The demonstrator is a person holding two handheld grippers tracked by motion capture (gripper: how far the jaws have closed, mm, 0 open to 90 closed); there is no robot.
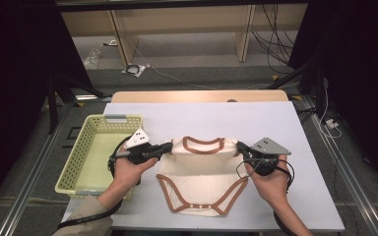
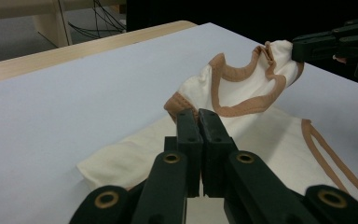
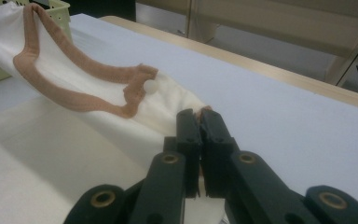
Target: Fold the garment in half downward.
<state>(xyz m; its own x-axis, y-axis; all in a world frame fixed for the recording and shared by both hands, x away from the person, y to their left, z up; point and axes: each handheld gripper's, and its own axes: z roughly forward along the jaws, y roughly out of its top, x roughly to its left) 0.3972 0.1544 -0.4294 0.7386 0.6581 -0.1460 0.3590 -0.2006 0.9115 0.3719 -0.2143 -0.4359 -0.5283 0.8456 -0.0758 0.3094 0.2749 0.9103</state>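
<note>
High view: both claws, left claw point(image 1: 170, 147) and right claw point(image 1: 239, 146), clamped on bodysuit point(image 1: 202, 179) shoulders; white tabletop point(image 1: 275, 123), floor cables point(image 1: 177, 78) seemingly loose.

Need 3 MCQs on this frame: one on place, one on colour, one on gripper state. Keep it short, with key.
1. Where is the yellow basket relative to the baby bodysuit?
A. On the person's left of it
B. On the person's right of it
C. On top of it

2. What colour is the bodysuit's trim?
A. Blue
B. Brown
C. Green

3. What is the left gripper doing?
A. Open above the basket
B. Shut on the bodysuit's shoulder
C. Lying on the table away from the cloth

Key: 1 A, the high view has the basket at the table's left edge, beside the garment. 2 B, the neckline and leg openings are edged in brown on cream cloth. 3 B, the left gripper view shows its fingers closed with cloth pinched at the tips; the right gripper grips the other shoulder likewise.
</note>
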